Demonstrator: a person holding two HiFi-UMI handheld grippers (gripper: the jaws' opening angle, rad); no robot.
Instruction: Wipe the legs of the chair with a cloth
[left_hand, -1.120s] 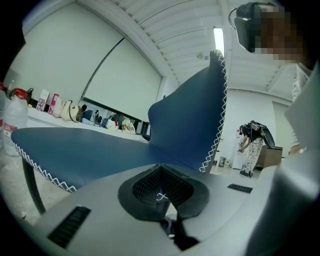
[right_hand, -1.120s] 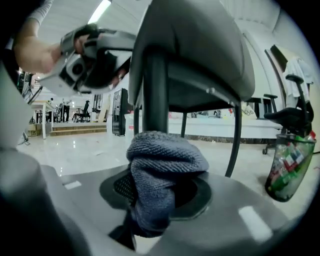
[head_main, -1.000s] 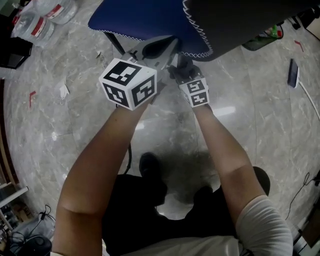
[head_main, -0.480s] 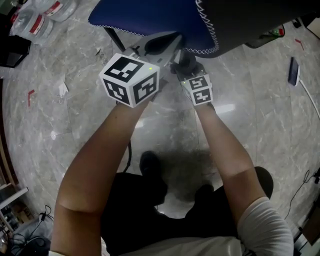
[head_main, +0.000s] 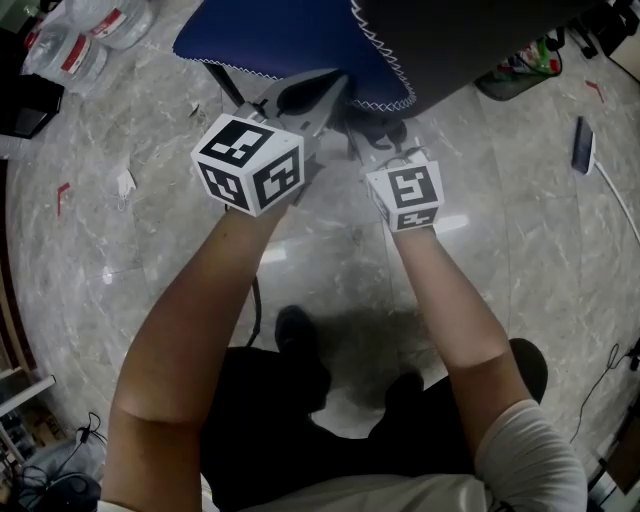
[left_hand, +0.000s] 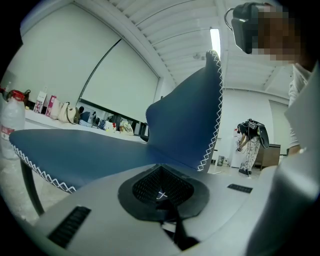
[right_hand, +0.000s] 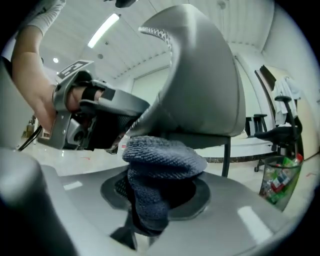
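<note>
The chair's blue seat (head_main: 280, 35) with white zigzag stitching fills the top of the head view, with one black leg (head_main: 228, 85) below its edge. My left gripper (head_main: 318, 95) reaches up to the seat's rim. In the left gripper view its jaws (left_hand: 161, 192) are shut on the stitched edge. My right gripper (head_main: 378, 135) sits beside it under the seat, shut on a grey-blue knitted cloth (right_hand: 160, 165) that bulges out of the pads. Its jaws have just been closing on that cloth. The right gripper view shows the grey seat underside (right_hand: 205, 80) and a thin leg (right_hand: 227, 157) behind the cloth.
Plastic bottles (head_main: 90, 40) lie on the marble floor at top left, paper scraps (head_main: 127, 182) near them. A dark flat object (head_main: 585, 145) and a white cable lie at right. A bin of bottles (right_hand: 280, 182) and an office chair (right_hand: 280, 132) stand beyond. My shoes (head_main: 300, 340) are below.
The right gripper has risen with the cloth, its marker cube now larger and nearer in the head view. The left gripper and the seat have stayed nearly still.
</note>
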